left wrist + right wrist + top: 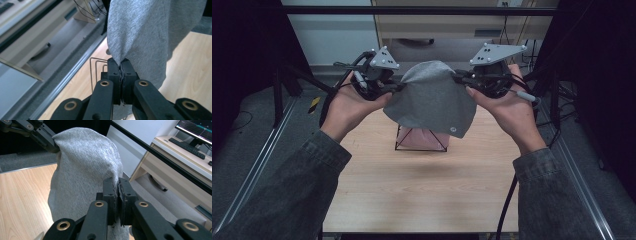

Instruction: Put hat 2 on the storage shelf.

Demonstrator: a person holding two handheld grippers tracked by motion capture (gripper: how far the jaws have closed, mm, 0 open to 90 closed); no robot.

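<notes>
The setting is a lab or office test station. A light wood bench (422,190) stands inside a black metal frame (422,10) with dark side curtains. Beyond its far edge, a desk (180,170) carries a keyboard (186,145) and a lit monitor (197,128). Cables (507,20) hang behind.

Grey knit cloth (432,97), held up off the table (412,185) — pinched at opposite edges by left gripper (121,65) and right gripper (117,185), jaws clamped tight on fabric. Domed at top, hanging slack below, small round pale mark near lower right hem. Draped in front of black wire basket (421,142) — pink inside.
</notes>
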